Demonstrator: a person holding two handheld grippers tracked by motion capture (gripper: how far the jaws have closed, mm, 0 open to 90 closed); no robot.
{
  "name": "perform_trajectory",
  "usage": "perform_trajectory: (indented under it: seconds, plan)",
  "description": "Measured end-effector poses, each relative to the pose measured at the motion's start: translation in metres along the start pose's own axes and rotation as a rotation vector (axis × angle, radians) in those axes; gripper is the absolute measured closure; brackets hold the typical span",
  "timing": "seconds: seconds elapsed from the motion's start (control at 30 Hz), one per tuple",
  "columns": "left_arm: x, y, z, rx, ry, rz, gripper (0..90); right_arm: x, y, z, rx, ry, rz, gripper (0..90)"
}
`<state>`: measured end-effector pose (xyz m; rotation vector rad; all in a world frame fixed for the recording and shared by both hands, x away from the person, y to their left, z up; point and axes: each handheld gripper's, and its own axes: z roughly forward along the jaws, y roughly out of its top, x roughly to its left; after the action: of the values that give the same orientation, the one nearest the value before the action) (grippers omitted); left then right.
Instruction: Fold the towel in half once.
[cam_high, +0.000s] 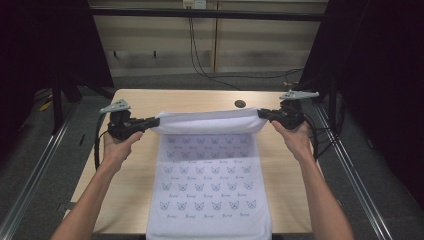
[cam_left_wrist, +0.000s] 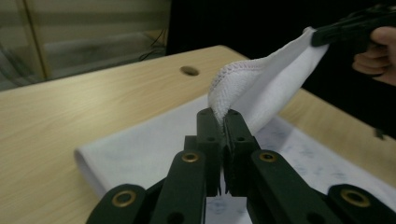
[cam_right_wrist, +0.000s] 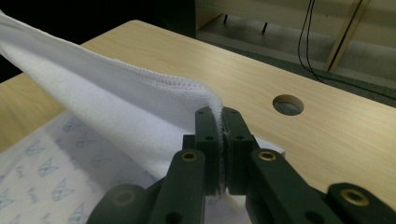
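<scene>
The wooden tabletop (cam_high: 135, 102) carries a white towel (cam_high: 210, 190) printed with rows of small blue cat-face figures, each with a word beneath too small to read. The towel's near end hangs over the tabletop's 6 o'clock edge; its far edge is lifted and stretched. The left tool (cam_high: 150, 121) is clamped on the 9 o'clock corner, the right tool (cam_high: 264, 114) on the 3 o'clock corner. A round cable hole (cam_high: 240, 104) sits at 12 o'clock, bare wood on either side.

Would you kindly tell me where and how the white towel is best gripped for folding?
At its two far corners, each pinched from its own outer side. The towel is long and limp; the left gripper and right gripper hold it so, its hemmed edge taut.
</scene>
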<state>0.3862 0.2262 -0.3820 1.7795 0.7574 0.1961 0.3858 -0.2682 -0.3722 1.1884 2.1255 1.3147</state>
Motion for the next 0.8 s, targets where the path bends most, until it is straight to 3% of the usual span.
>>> perform_trajectory:
  seconds: [0.1,0.2,0.27,0.37,0.47,0.5,0.57,0.6,0.63,0.67,0.73,0.8]
  plan:
    - [-0.02,0.003,-0.019,-0.032,-0.026,0.024,87.3,0.013,-0.001,-0.023,-0.06,0.036,0.028,87.1]
    - [-0.033,0.003,-0.032,-0.01,-0.018,0.058,87.4,0.028,-0.006,-0.042,-0.061,0.056,0.0,87.1]
    - [-0.041,0.004,-0.043,-0.023,-0.027,0.059,87.3,0.038,-0.009,-0.056,-0.069,0.07,-0.019,87.1]
    - [-0.056,0.01,-0.06,-0.022,-0.035,0.094,87.4,0.054,-0.009,-0.076,-0.076,0.085,-0.056,87.1]
    - [-0.071,0.008,-0.073,-0.04,-0.072,0.085,87.4,0.074,-0.008,-0.101,-0.107,0.098,-0.092,87.1]
    - [-0.077,0.003,-0.077,-0.02,-0.066,0.109,87.4,0.078,-0.01,-0.107,-0.115,0.107,-0.097,87.1]
    - [-0.086,-0.012,-0.081,0.02,-0.066,0.102,87.3,0.087,-0.018,-0.117,-0.109,0.106,-0.11,87.1]
    - [-0.089,-0.019,-0.081,0.04,-0.078,0.104,87.3,0.09,-0.028,-0.119,-0.093,0.129,-0.099,87.1]
    - [-0.094,-0.032,-0.083,0.067,-0.076,0.107,87.3,0.095,-0.05,-0.117,-0.041,0.131,-0.09,87.1]
    - [-0.098,-0.041,-0.085,0.07,-0.078,0.106,87.3,0.095,-0.05,-0.117,-0.041,0.131,-0.09,87.1]
    - [-0.105,-0.065,-0.086,0.103,-0.106,0.098,87.1,0.099,-0.076,-0.115,-0.002,0.155,-0.066,87.0]
    - [-0.108,-0.09,-0.08,0.169,-0.121,0.07,87.0,0.102,-0.101,-0.11,0.052,0.18,-0.05,86.9]
